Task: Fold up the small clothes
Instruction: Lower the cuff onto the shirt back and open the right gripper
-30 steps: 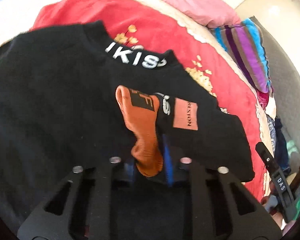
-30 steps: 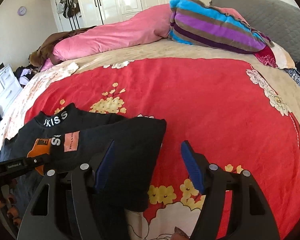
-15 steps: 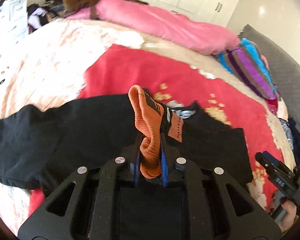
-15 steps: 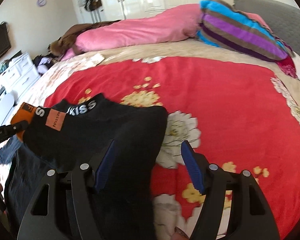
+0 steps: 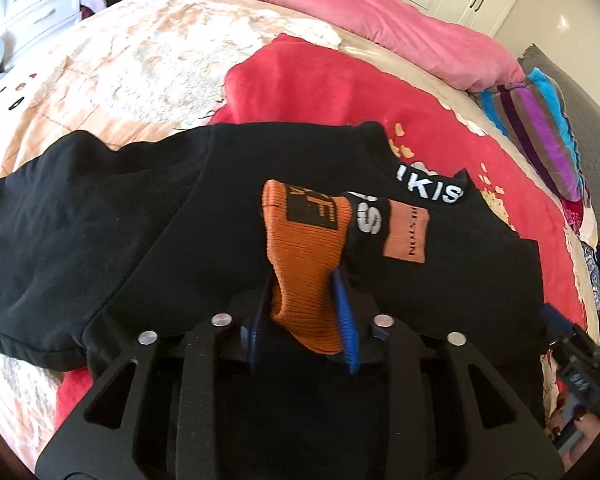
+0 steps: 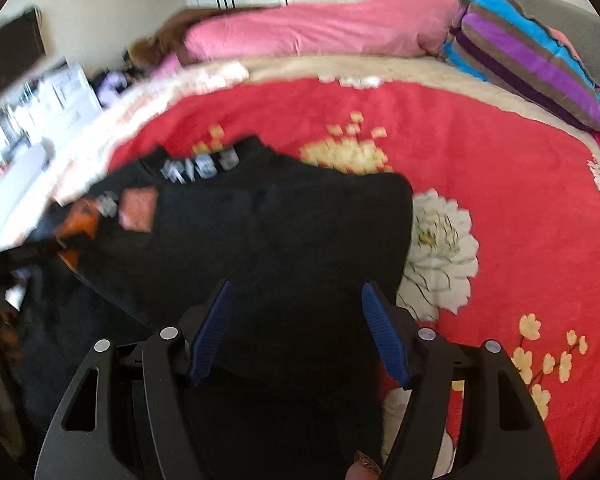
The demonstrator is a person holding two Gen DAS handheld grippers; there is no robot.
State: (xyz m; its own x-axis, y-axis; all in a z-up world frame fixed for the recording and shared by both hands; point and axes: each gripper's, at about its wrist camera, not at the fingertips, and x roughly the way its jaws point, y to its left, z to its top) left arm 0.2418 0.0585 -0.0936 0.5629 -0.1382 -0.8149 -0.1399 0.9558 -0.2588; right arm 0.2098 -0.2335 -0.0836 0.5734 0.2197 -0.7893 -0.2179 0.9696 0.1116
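Left tool pinches ribbed orange cuff of black sweatshirt

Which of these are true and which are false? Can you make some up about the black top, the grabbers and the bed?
1. The left gripper pinches the orange cuff of the black top. True.
2. The right gripper is clamped shut. False: its jaws stand wide apart over black cloth.
3. The top lies on a red flowered blanket. True.
4. The striped pillow sits on the top. False: it lies far off, by the pink duvet.
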